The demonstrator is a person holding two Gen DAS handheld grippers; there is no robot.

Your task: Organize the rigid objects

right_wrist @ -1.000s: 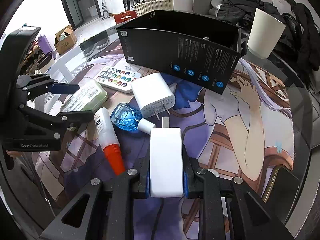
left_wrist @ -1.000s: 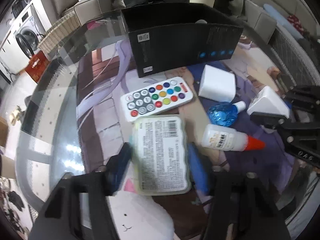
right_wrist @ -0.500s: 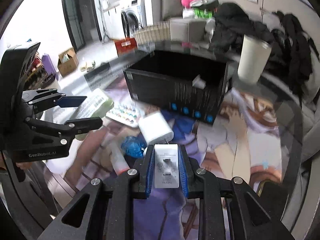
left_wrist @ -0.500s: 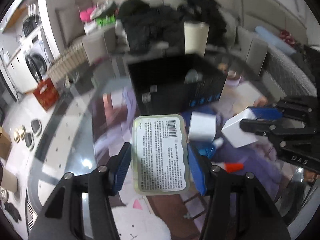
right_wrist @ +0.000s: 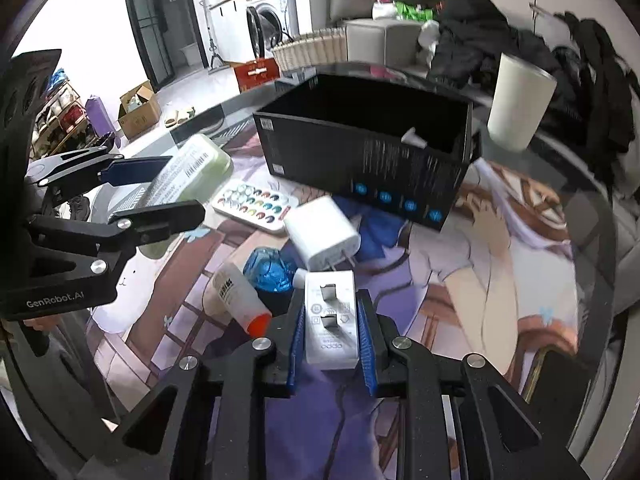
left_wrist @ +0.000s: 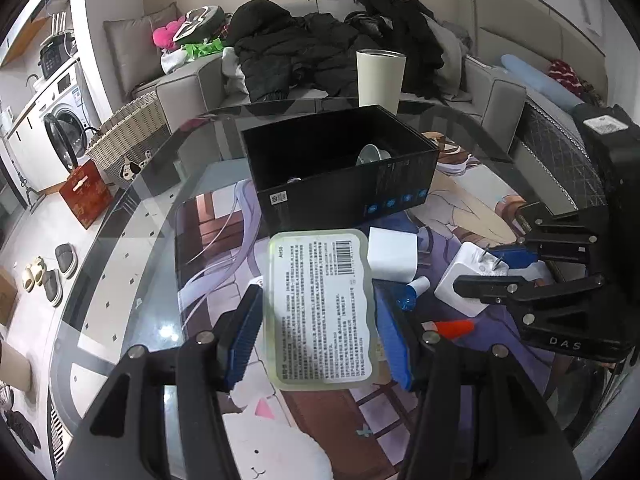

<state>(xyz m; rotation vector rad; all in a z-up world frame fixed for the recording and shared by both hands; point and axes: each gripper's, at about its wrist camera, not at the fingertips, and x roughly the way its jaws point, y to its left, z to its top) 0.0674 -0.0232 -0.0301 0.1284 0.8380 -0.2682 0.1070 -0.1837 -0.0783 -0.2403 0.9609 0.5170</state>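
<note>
My left gripper (left_wrist: 318, 312) is shut on a flat pale-green case with a barcode label (left_wrist: 322, 308) and holds it above the table; it also shows in the right wrist view (right_wrist: 188, 176). My right gripper (right_wrist: 330, 316) is shut on a white plug charger (right_wrist: 330, 316), prongs up, lifted off the mat; the charger also shows in the left wrist view (left_wrist: 468, 278). An open black box (left_wrist: 340, 168) stands behind, holding a small white item (left_wrist: 370, 154). A second white charger (right_wrist: 322, 232), a blue bottle (right_wrist: 270, 268), a glue bottle with a red cap (right_wrist: 236, 300) and a remote with coloured buttons (right_wrist: 254, 204) lie on the mat.
A cream cup (right_wrist: 520, 104) stands right of the black box (right_wrist: 360, 152). The round glass table (left_wrist: 120, 264) carries a printed mat (right_wrist: 500, 264). A sofa with dark clothes (left_wrist: 320, 48) is behind. A wicker basket (left_wrist: 128, 136) and a washing machine (left_wrist: 60, 120) stand on the left.
Both grippers have lifted their objects off the mat and risen, so the black box's inside now shows. The green case has left its place beside the remote.
</note>
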